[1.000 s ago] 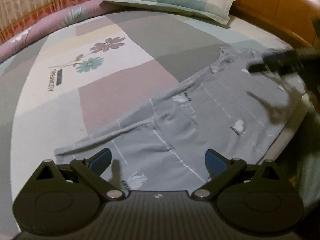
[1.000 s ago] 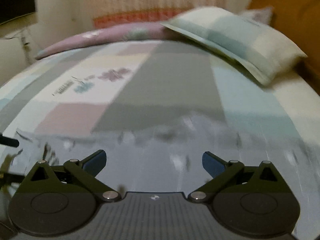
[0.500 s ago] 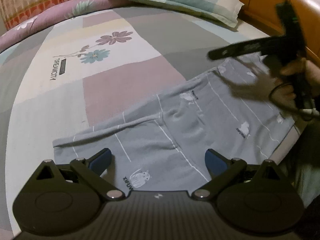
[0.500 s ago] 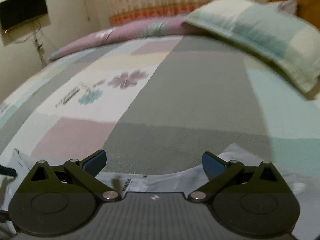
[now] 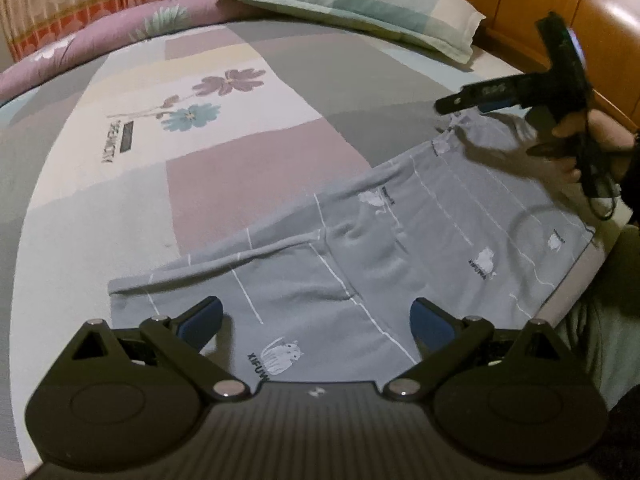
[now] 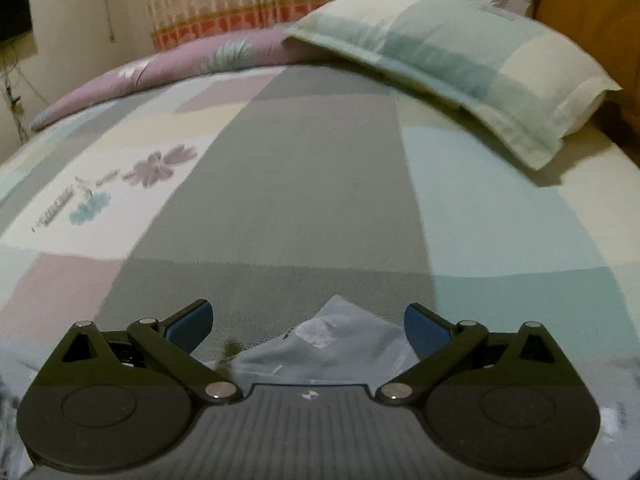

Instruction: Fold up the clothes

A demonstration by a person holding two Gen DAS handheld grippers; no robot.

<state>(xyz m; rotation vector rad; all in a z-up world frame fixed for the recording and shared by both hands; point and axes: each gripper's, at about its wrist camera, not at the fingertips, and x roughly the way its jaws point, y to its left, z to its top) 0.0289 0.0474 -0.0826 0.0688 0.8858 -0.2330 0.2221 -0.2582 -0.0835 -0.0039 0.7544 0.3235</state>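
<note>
A grey garment [image 5: 400, 248] with thin white lines and small white animal prints lies spread flat on the bed, along its near right edge. My left gripper [image 5: 316, 314] hovers open over the garment's near left part, nothing between its blue fingers. In the left wrist view my right gripper [image 5: 472, 98], held by a hand [image 5: 600, 136], hangs above the garment's far corner. In the right wrist view that gripper [image 6: 308, 320] stands open, with a pointed corner of the grey garment [image 6: 336, 340] lying between and below its fingers.
The bed carries a patchwork sheet [image 5: 240, 128] with a flower print. A checked pillow [image 5: 360, 0] rests at the head, by the wooden headboard [image 5: 560, 8]. A rolled purple quilt [image 5: 100, 44] lines the far side. A curtain [image 6: 240, 0] hangs behind.
My right gripper has pulled up and away from the garment's middle toward its far corner. The left wrist view has shifted slightly forward. Both grippers have stayed open.
</note>
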